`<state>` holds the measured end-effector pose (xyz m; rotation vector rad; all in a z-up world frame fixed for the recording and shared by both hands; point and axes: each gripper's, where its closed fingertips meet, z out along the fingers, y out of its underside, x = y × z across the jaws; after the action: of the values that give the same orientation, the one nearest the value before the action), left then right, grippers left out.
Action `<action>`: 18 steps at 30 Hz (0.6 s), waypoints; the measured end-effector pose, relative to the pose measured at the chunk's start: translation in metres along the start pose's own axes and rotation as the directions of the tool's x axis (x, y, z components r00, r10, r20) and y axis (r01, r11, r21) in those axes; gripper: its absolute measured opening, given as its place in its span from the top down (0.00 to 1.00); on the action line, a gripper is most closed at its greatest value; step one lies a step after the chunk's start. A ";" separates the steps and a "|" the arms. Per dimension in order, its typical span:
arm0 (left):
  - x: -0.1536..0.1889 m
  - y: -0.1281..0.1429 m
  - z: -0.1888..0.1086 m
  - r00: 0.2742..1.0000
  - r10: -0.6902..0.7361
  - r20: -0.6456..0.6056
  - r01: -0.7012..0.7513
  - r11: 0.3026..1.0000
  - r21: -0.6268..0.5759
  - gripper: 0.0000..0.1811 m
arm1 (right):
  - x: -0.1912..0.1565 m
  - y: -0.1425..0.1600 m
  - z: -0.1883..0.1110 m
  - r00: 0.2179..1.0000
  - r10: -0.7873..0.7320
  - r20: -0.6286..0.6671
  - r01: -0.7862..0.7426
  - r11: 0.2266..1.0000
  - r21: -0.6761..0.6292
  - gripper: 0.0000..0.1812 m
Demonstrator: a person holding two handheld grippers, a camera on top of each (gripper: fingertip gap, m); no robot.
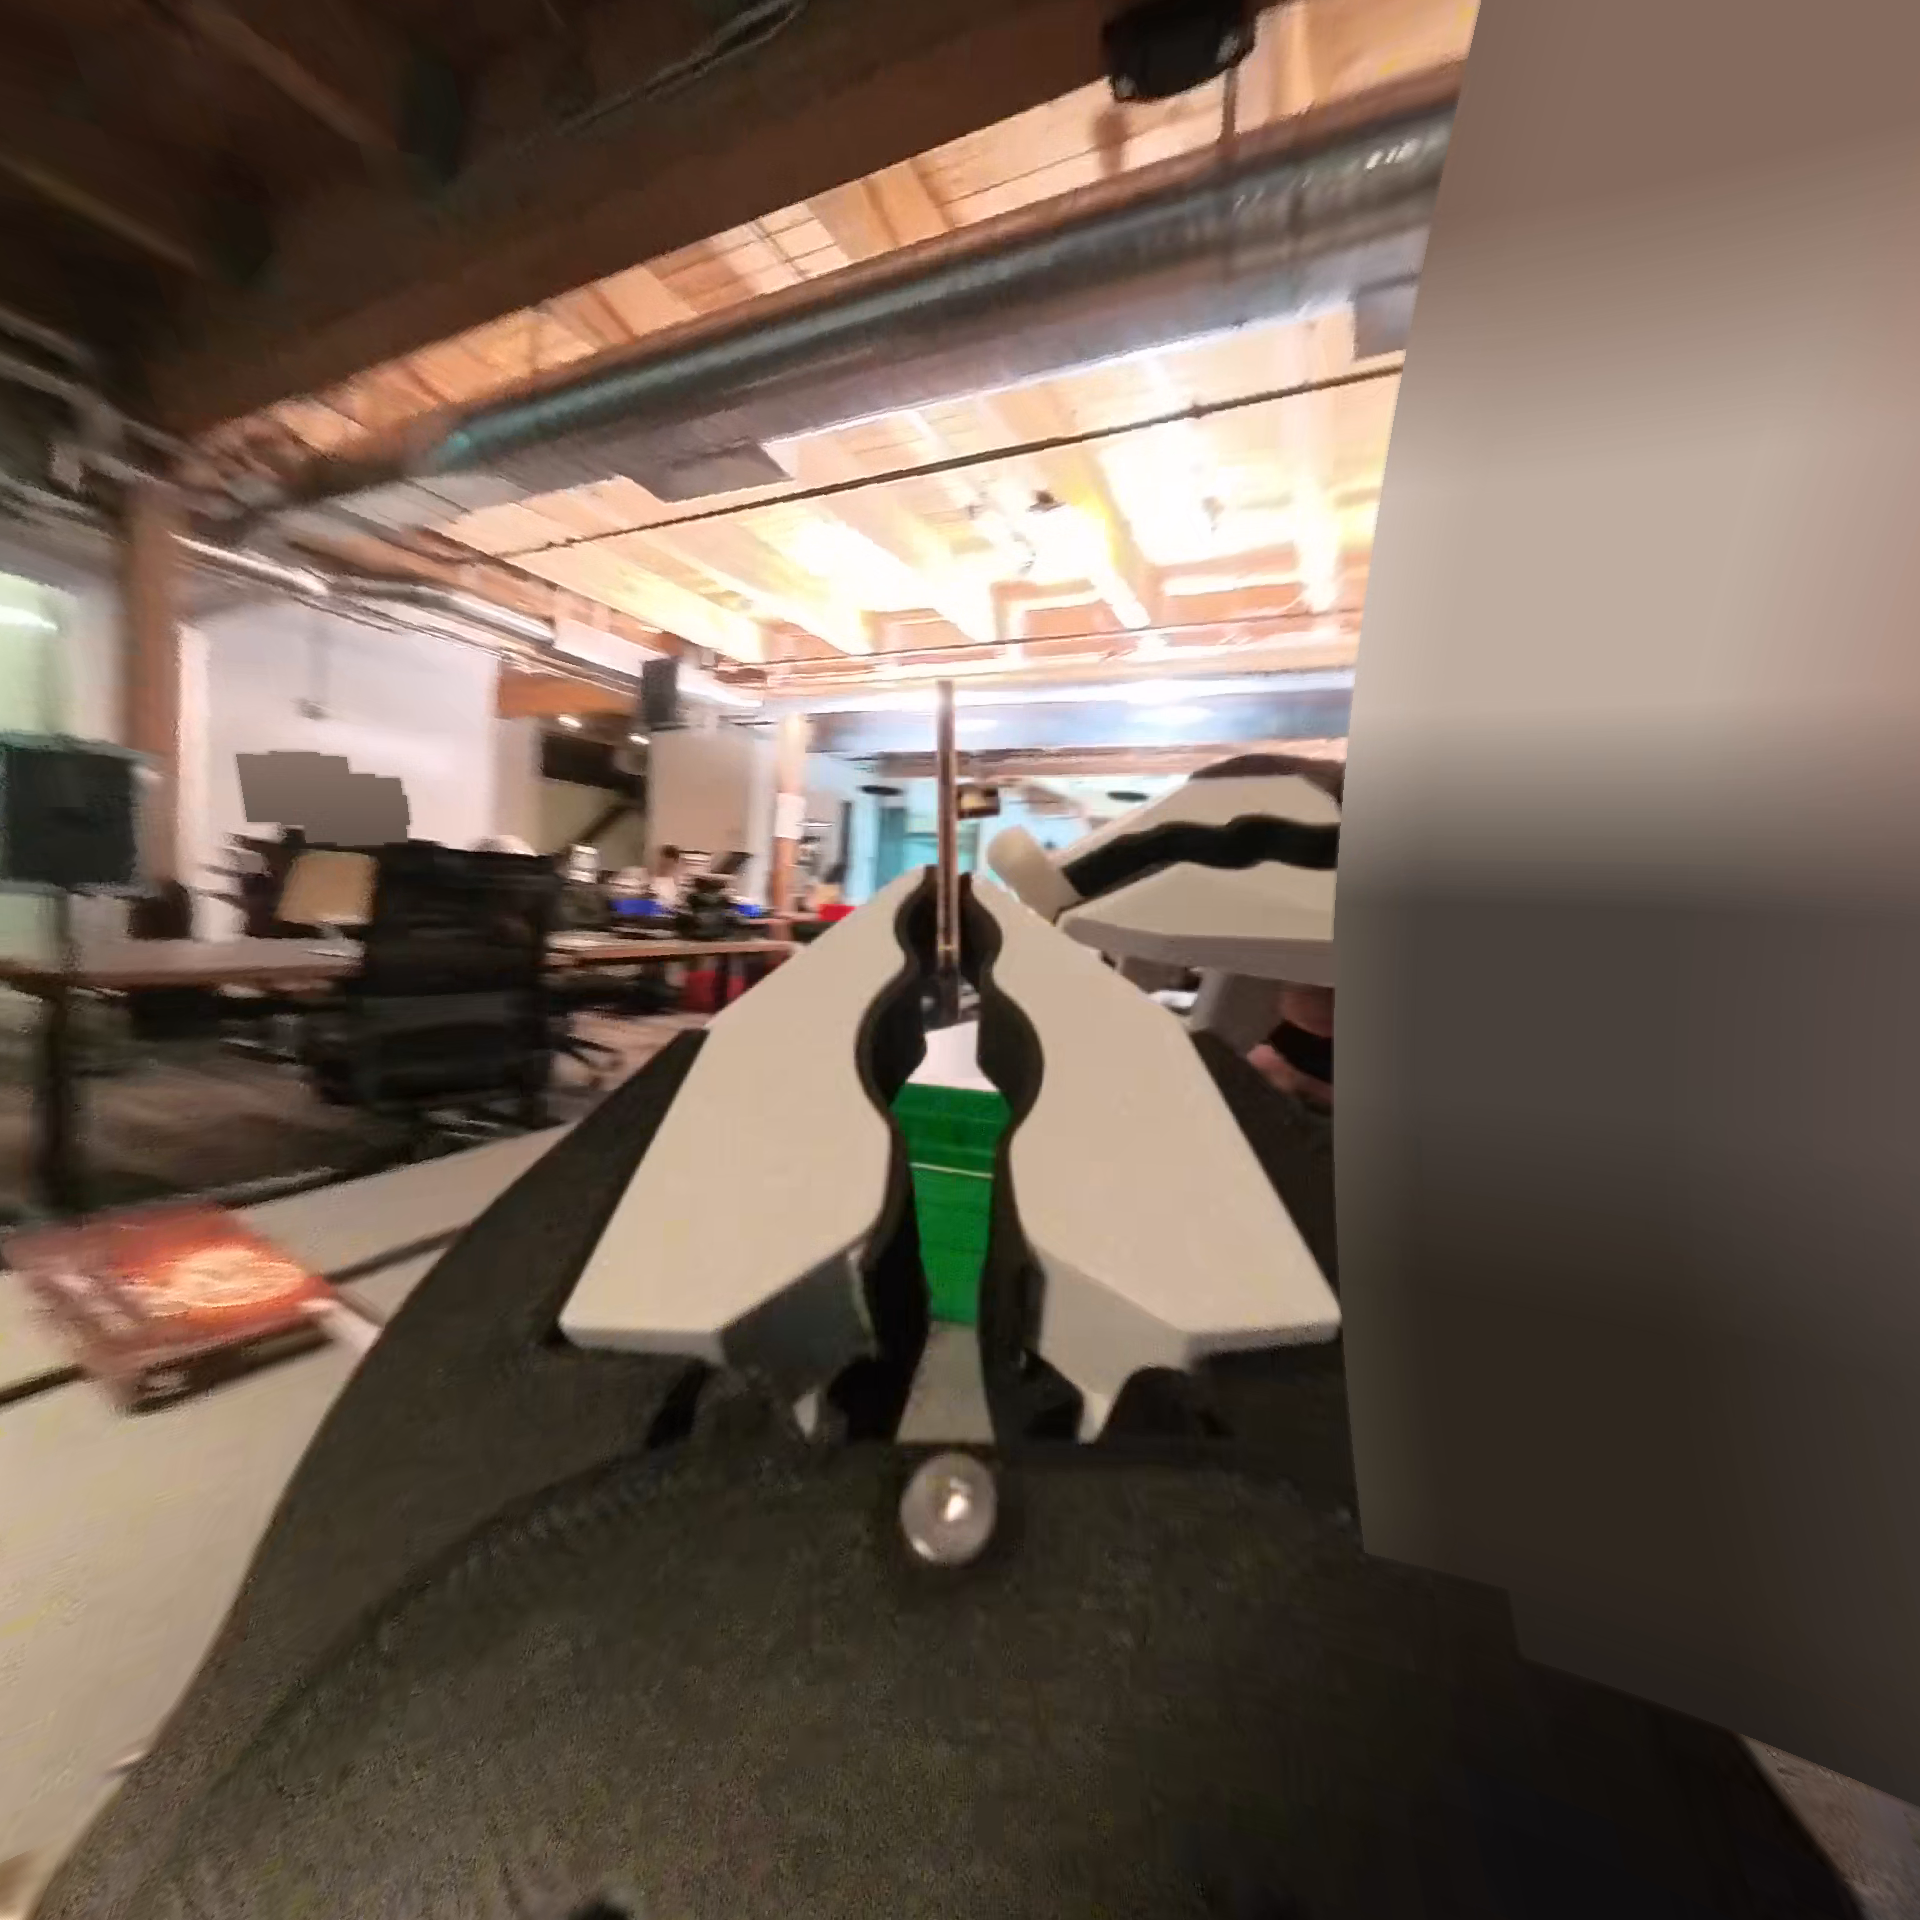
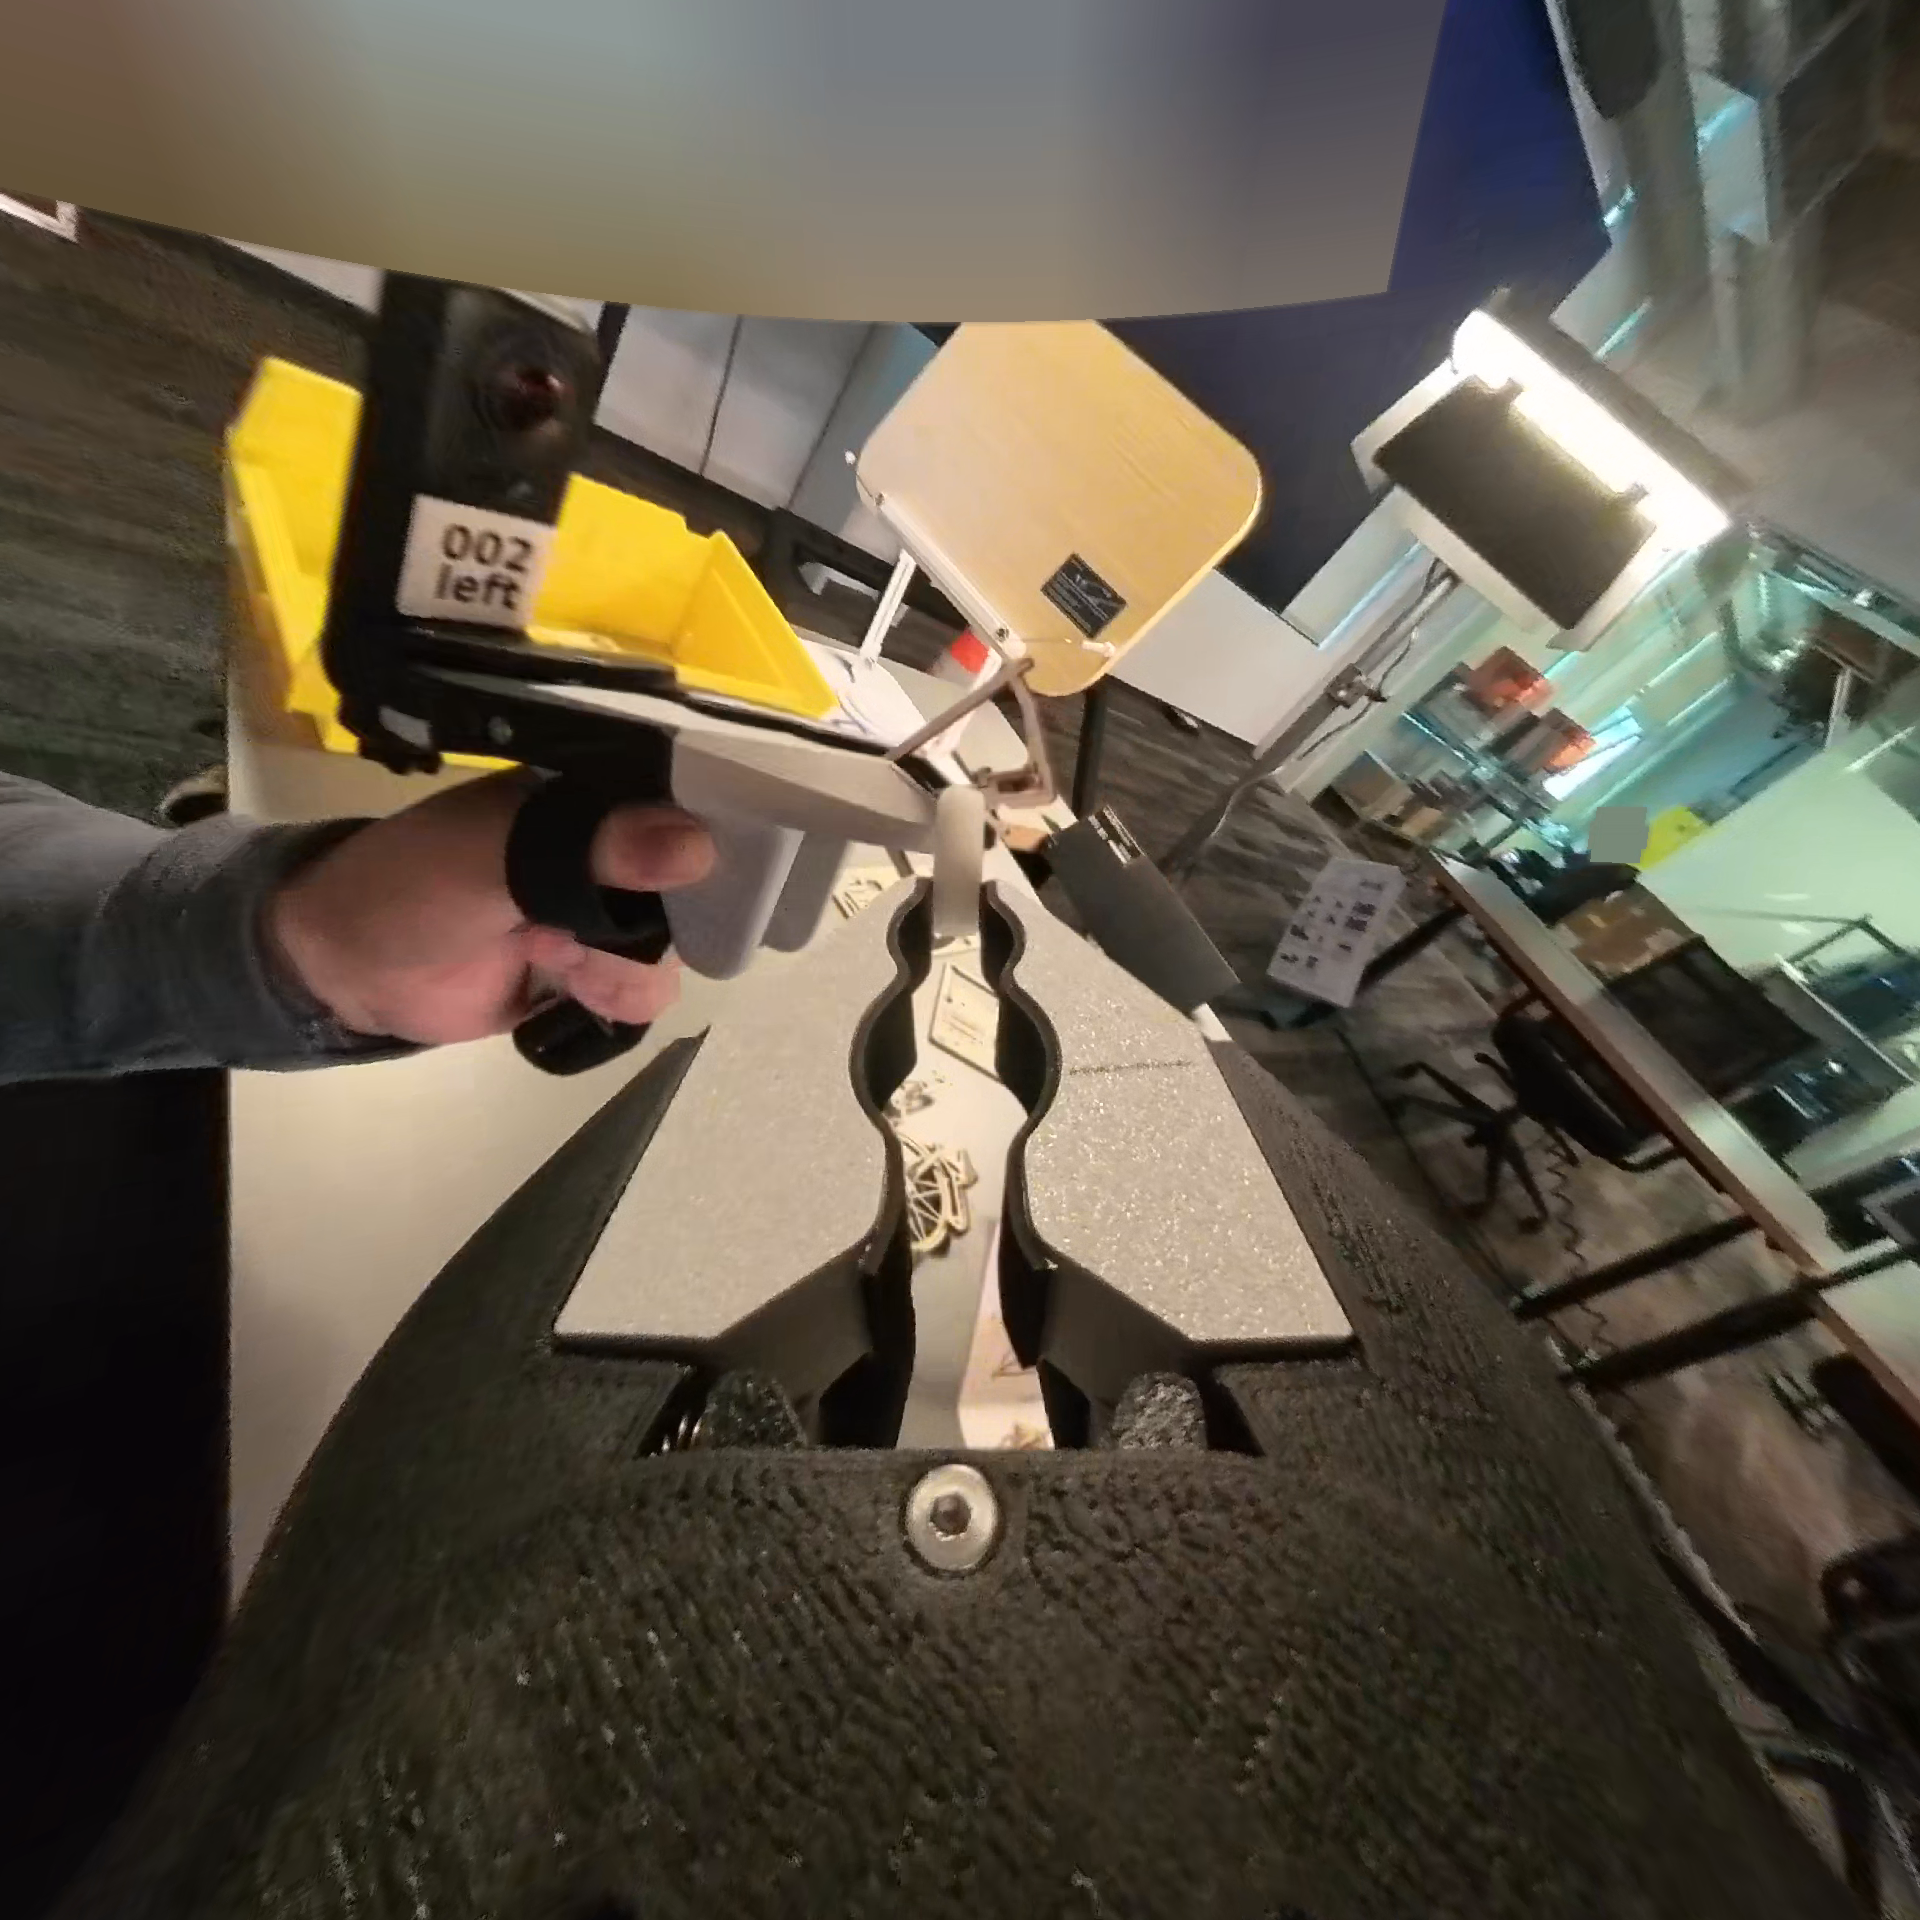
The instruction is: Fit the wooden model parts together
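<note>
My left claw is clamped on a thin wooden part, my right claw on another; held only at the tips, either could twist or slip under pressure

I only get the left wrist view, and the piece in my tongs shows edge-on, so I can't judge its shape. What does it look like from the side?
Observer: In the right wrist view, the wooden part in the left tongs is an open angular frame of thin bars, not a solid plate.
Operator: Are the right tongs holding anything?
Observer: Yes, the right tongs are shut on a pale strip that reaches up beside the left tongs' tip.
Operator: Any more parts around?
Observer: Several wooden cut-outs lie on the table, visible between the right tongs' fingers.
</note>
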<state>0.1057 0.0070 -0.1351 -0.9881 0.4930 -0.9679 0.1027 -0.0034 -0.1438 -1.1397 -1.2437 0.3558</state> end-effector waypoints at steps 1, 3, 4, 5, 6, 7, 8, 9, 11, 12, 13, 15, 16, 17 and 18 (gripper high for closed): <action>0.001 -0.001 0.000 0.998 -0.051 -0.028 0.051 0.999 0.001 1.00 | 0.000 -0.002 -0.001 1.000 0.001 0.004 -0.001 1.000 0.005 0.97; 0.002 -0.003 0.000 0.990 -0.122 -0.065 0.122 0.992 0.007 1.00 | 0.001 -0.004 -0.002 1.000 -0.014 0.006 0.014 1.000 -0.008 0.97; 0.003 -0.004 -0.001 0.989 -0.133 -0.071 0.134 0.991 0.007 1.00 | 0.002 -0.004 -0.002 1.000 -0.026 0.005 0.026 1.000 -0.016 0.97; 0.003 -0.004 0.000 0.988 -0.135 -0.073 0.136 0.991 0.006 1.00 | 0.001 -0.004 -0.002 0.999 -0.035 0.011 0.035 0.999 -0.025 0.97; 0.003 -0.004 0.000 0.988 -0.134 -0.075 0.135 0.991 0.005 0.99 | 0.000 -0.004 -0.002 0.999 -0.043 0.018 0.043 0.998 -0.034 0.97; 0.005 -0.003 0.000 0.988 -0.134 -0.079 0.134 0.991 0.002 1.00 | -0.001 -0.004 -0.001 0.999 -0.050 0.023 0.051 0.998 -0.043 0.97; 0.006 -0.003 0.001 0.987 -0.133 -0.086 0.134 0.991 -0.002 1.00 | -0.001 -0.004 -0.001 0.998 -0.053 0.027 0.054 0.997 -0.048 0.97; 0.006 -0.003 0.001 0.987 -0.134 -0.089 0.134 0.991 -0.004 1.00 | -0.001 -0.004 -0.001 0.998 -0.050 0.030 0.052 0.998 -0.047 0.97; 0.007 -0.002 0.001 0.987 -0.133 -0.094 0.133 0.991 -0.006 0.99 | -0.001 -0.005 -0.001 0.999 -0.038 0.036 0.039 0.998 -0.045 0.97; 0.007 -0.003 0.001 0.986 -0.135 -0.096 0.135 0.991 -0.006 0.99 | 0.000 -0.006 -0.001 0.999 -0.033 0.036 0.034 0.998 -0.043 0.97; 0.007 -0.003 0.001 0.986 -0.133 -0.096 0.133 0.991 -0.009 0.99 | 0.001 -0.006 -0.001 0.999 -0.026 0.037 0.028 0.999 -0.041 0.97; 0.007 -0.002 0.000 0.987 -0.131 -0.097 0.131 0.991 -0.010 1.00 | 0.002 -0.007 -0.001 0.999 -0.018 0.033 0.019 0.999 -0.033 0.97; 0.007 -0.002 0.001 0.987 -0.129 -0.097 0.128 0.992 -0.012 1.00 | 0.002 -0.006 -0.001 0.999 -0.018 0.029 0.018 0.999 -0.031 0.97; 0.007 -0.002 0.002 0.987 -0.128 -0.098 0.128 0.992 -0.012 1.00 | 0.002 -0.006 -0.001 1.000 -0.023 0.022 0.024 0.999 -0.031 0.97; 0.007 -0.001 0.002 0.987 -0.127 -0.098 0.126 0.992 -0.012 1.00 | 0.002 -0.006 0.000 0.999 -0.035 0.009 0.035 0.999 -0.032 0.97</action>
<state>0.1101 0.0015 -0.1324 -0.9888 0.5201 -1.1337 0.1020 -0.0043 -0.1379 -1.1436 -1.2796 0.3158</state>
